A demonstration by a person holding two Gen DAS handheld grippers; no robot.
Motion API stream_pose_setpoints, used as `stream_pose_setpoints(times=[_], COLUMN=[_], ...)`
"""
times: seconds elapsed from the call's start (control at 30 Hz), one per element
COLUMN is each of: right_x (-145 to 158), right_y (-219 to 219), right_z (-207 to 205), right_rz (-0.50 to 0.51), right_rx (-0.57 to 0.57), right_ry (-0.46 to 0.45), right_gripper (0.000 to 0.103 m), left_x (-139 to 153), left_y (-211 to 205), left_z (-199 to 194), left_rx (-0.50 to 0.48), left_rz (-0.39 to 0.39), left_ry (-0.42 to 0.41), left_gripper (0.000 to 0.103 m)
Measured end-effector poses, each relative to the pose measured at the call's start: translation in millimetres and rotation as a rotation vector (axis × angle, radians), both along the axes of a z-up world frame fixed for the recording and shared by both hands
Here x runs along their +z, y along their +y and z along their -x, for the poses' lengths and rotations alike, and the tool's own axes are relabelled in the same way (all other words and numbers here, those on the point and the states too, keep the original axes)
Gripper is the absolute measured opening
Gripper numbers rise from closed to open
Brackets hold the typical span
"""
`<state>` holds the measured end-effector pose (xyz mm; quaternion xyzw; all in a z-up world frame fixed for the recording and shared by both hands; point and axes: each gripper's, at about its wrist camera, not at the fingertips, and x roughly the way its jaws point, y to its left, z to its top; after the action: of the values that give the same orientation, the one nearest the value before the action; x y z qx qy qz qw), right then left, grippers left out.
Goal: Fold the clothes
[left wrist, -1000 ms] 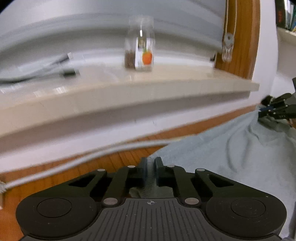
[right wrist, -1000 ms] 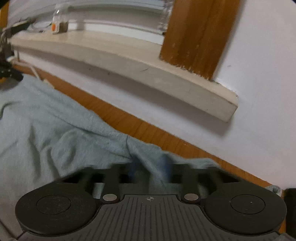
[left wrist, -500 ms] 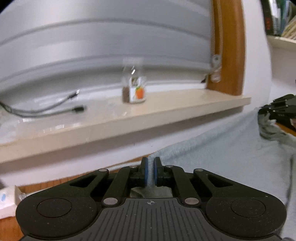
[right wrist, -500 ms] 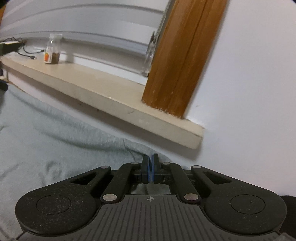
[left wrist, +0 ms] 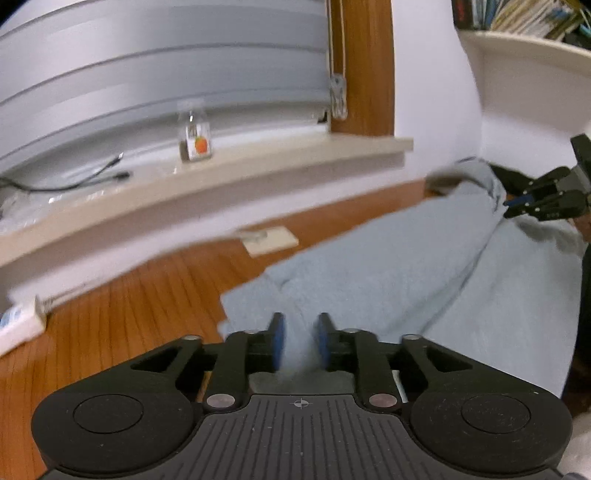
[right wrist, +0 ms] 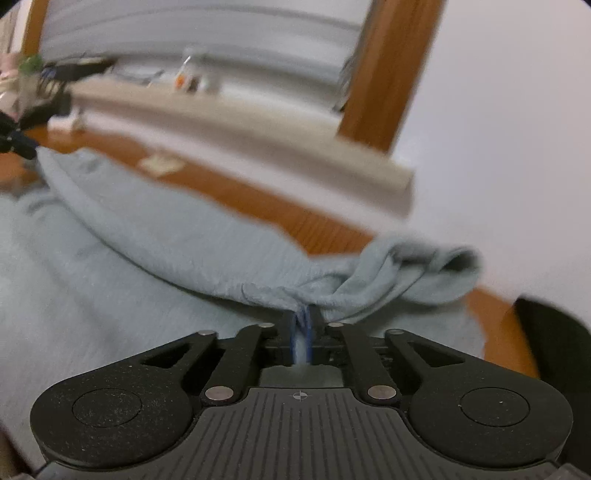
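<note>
A light blue garment (left wrist: 388, 266) lies spread over the wooden floor (left wrist: 110, 314) below a windowsill. My left gripper (left wrist: 300, 321) sits at the garment's near left edge. Its jaws are opening, and a ridge of cloth stands between the blue pads (left wrist: 277, 336) without being pinched. My right gripper (right wrist: 303, 314) is at the other end, where the garment (right wrist: 147, 240) bunches into a rolled hem. Its jaws are starting to open, but the pads still press on a thin fold. Each gripper shows in the other's view, the right gripper (left wrist: 539, 201) and the left gripper (right wrist: 14, 140).
A beige windowsill (left wrist: 258, 173) carries a small jar (left wrist: 195, 142) and dark cables (left wrist: 74, 181). A flat beige card (left wrist: 271, 240) and a white power strip (left wrist: 18, 325) lie on the floor near the wall. A bookshelf (left wrist: 517, 22) is at the upper right, and something dark (right wrist: 554, 339) lies beside the hem.
Both grippers have pulled back from the wall, dragging the garment with them. The left jaws, shut on cloth before, now stand apart. The right jaws show a slightly wider slit.
</note>
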<state>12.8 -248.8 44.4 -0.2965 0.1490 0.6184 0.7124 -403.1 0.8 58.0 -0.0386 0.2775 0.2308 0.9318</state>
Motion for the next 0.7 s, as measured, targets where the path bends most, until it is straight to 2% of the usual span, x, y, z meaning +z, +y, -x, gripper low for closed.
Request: stream_pose_setpoints(times=[0.07,0.13,0.23,0.3,0.47,0.5,0.6,0.7], right_x=[0,8,19,21,12,10,4,-9], right_y=[-9,-11,-2,5,17,19,27,35], right_z=[3,3,-2,-6,-10,-10,-16,-25], right_rz=[0.004,-0.024,-0.093,-0.128,-0.16,-0.163,-0.162,-0.138], right_rx=[0.018,0.038,0.032,0.015,-0.003,-0.003,-0.045,-0.076], right_ry=[0.028,0.065,0.114,0.147,0.175,0.175,0.164,0.184], right_gripper=[0.02,0.033,0.043,0.045,0.047,0.05,0.056,0.056], left_x=[2,8,17,19,7,4,-7,-13], left_y=[-2,-1,11,20,54,64,92,105], left_z=[7,13,14,12,-17,-24,-41,-50], left_rx=[-0.001,0.007,0.041,0.054,0.082,0.094,0.144,0.157], left_rz=[0.009,0.006,0.023,0.058,0.126,0.148,0.194,0.243], left_ry=[-0.008,-0.024,-0.045,-0.056,-0.051,-0.052,-0.036,-0.019], left_gripper=[0.038,0.043,0.052,0.057,0.058,0.058,0.057,0.053])
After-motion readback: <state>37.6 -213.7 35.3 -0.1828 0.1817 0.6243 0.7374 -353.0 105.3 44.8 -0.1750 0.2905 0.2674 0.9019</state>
